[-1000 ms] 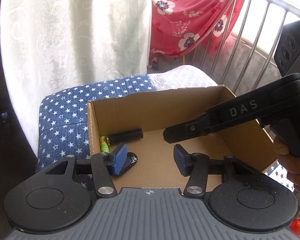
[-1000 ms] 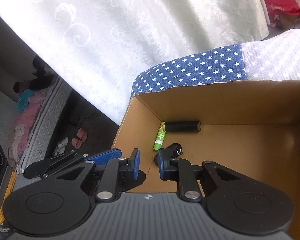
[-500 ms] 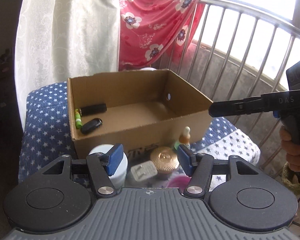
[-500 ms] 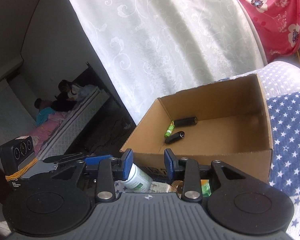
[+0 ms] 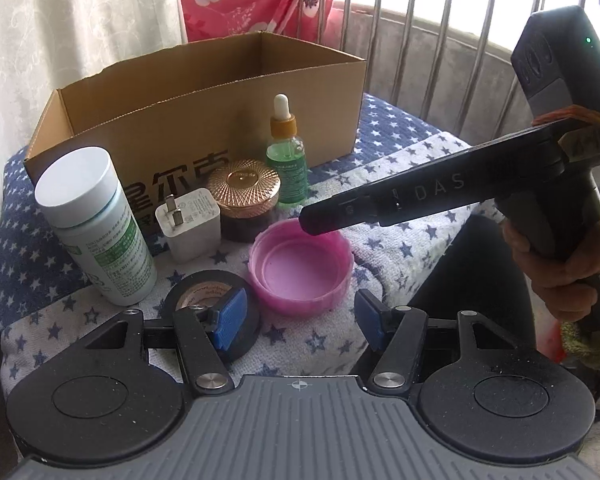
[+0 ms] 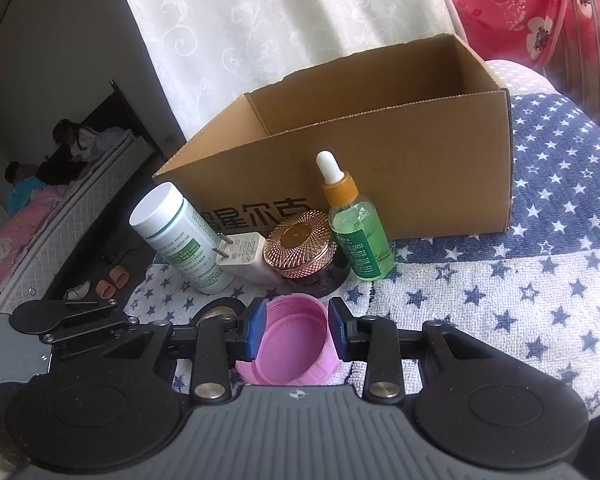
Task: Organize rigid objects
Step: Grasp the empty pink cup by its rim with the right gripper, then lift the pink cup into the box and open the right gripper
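At lower centre, our right gripper, jaws parted, straddles the pink cap; we should centre before closing, left gripper idling open.

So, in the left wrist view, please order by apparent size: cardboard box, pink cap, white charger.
1. cardboard box
2. pink cap, though nearness to the camera inflates it
3. white charger

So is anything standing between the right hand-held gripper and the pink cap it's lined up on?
Nothing visible. The right hand-held gripper is open, its pads either side of the pink cap, not pressing. The dropper bottle, gold-lidded jar and cardboard box stand beyond the cap.
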